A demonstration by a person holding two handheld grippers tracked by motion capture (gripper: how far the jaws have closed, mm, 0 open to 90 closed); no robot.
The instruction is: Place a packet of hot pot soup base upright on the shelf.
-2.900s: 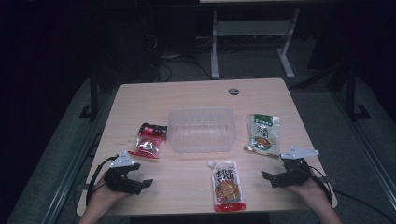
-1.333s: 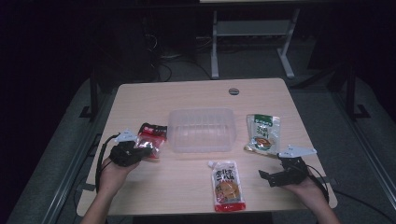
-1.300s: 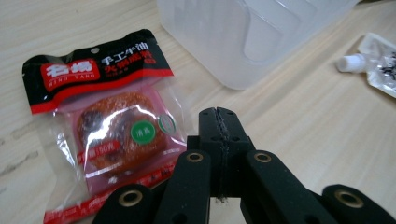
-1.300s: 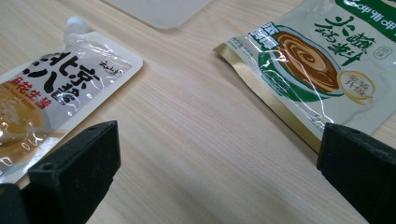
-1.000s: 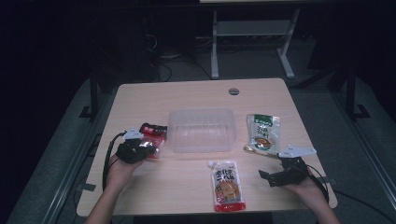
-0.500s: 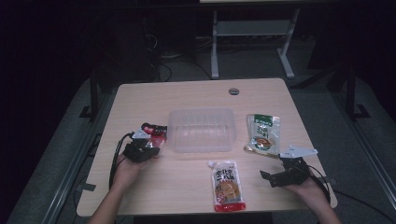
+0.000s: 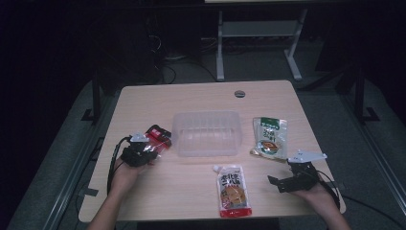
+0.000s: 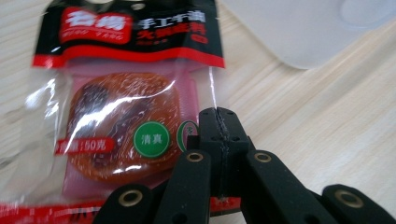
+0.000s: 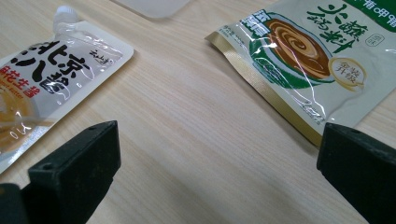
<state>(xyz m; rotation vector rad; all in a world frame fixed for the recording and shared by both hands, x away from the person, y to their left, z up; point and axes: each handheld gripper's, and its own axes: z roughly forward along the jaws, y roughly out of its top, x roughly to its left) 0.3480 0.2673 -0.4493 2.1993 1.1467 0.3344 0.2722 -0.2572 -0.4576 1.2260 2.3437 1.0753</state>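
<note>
Red snack packet [image 8: 116, 116] lies near the table's [image 7: 191, 96] left edge, just left of the clear plastic tray [image 7: 207, 133], its long axis running away from the left gripper [image 8: 218, 122], whose jaws are clenched on the packet's near right edge. From that pinch the tray lies up and to the right, so the likely carry is a short one rightward. Over by the right edge, the right gripper [image 7: 287, 179] rests with jaws spread wide and empty, between the white spouted pouch [image 9: 42, 79] and the green sauce packet [image 9: 317, 56].

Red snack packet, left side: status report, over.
Left tool shut on red-and-black clear plastic snack packet, pinching its edge. Right tool open, idle on table. Clear plastic tub beside packet, path unobstructed.
</note>
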